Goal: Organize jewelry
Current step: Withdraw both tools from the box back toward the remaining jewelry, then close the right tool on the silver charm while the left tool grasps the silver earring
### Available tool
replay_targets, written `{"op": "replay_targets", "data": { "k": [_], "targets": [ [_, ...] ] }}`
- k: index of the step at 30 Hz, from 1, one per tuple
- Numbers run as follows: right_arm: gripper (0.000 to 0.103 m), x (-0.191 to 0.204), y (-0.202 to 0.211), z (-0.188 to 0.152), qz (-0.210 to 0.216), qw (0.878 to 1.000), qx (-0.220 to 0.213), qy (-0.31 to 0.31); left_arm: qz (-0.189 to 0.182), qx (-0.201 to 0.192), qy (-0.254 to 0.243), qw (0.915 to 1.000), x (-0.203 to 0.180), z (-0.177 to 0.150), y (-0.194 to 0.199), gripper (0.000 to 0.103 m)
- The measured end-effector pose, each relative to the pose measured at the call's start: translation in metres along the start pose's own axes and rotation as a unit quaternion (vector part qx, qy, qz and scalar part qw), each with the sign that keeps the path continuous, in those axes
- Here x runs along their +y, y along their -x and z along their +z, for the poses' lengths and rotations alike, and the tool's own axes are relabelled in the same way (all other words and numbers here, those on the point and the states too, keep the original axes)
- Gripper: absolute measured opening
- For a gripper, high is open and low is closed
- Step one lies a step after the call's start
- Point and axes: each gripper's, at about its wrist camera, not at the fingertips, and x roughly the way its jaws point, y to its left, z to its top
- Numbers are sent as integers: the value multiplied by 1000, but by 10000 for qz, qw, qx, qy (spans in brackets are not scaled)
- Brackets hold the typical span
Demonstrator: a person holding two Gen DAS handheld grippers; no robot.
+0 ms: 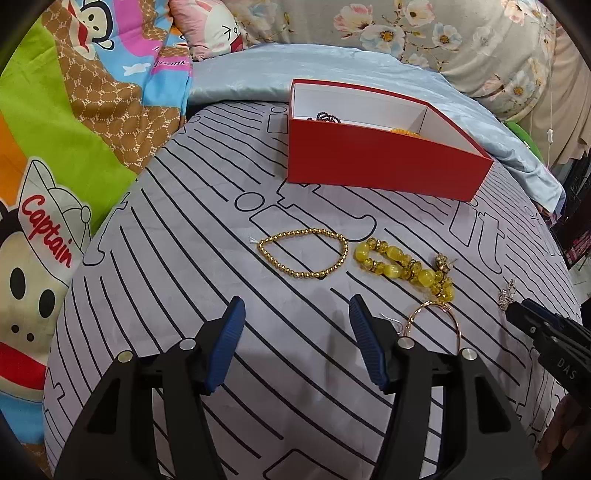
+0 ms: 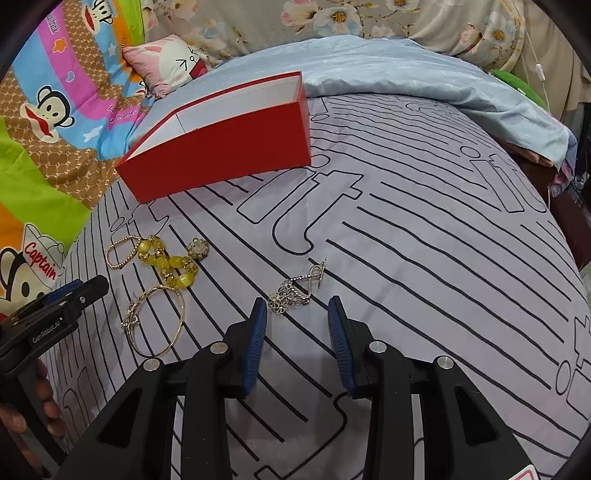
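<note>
A red box [image 1: 380,162] with a white inside sits on the striped grey bedsheet; dark beads [image 1: 327,117] and something yellow lie in it. It also shows in the right wrist view [image 2: 221,151]. In front lie a gold bead bracelet [image 1: 304,253], a yellow stone bracelet [image 1: 406,267], a small round brooch [image 2: 198,248] and a thin gold bangle [image 1: 436,319]. My left gripper [image 1: 297,314] is open and empty, just short of the gold bead bracelet. My right gripper [image 2: 297,308] is open, its fingertips either side of a silver chain piece [image 2: 295,288].
A cartoon monkey blanket [image 1: 74,129] lies to the left. A light blue quilt [image 1: 369,70] and floral pillows [image 1: 461,33] lie behind the box. The bed's right edge drops off near dark furniture [image 2: 569,221].
</note>
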Motion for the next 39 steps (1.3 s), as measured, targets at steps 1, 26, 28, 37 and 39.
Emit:
{"op": "replay_targets", "data": {
  "k": [1, 26, 28, 37, 39],
  "targets": [
    [34, 1, -1, 1, -4, 10000, -2, 13, 5, 7, 4, 10000, 0, 0, 0, 57],
    [14, 8, -13, 8, -128, 9997, -97, 158, -447, 117, -515, 9976, -23, -27, 13, 65],
    [14, 7, -13, 8, -104, 9998, -94, 128, -470, 139, -573, 9972, -26, -28, 11, 61],
    [14, 7, -13, 9, -62, 9999, -96, 92, -341, 19, -889, 9955, -43, -32, 3, 52],
    [13, 7, -13, 9, -43, 9999, -97, 68, -349, -20, -905, 9953, -45, -31, 1, 50]
  ]
}}
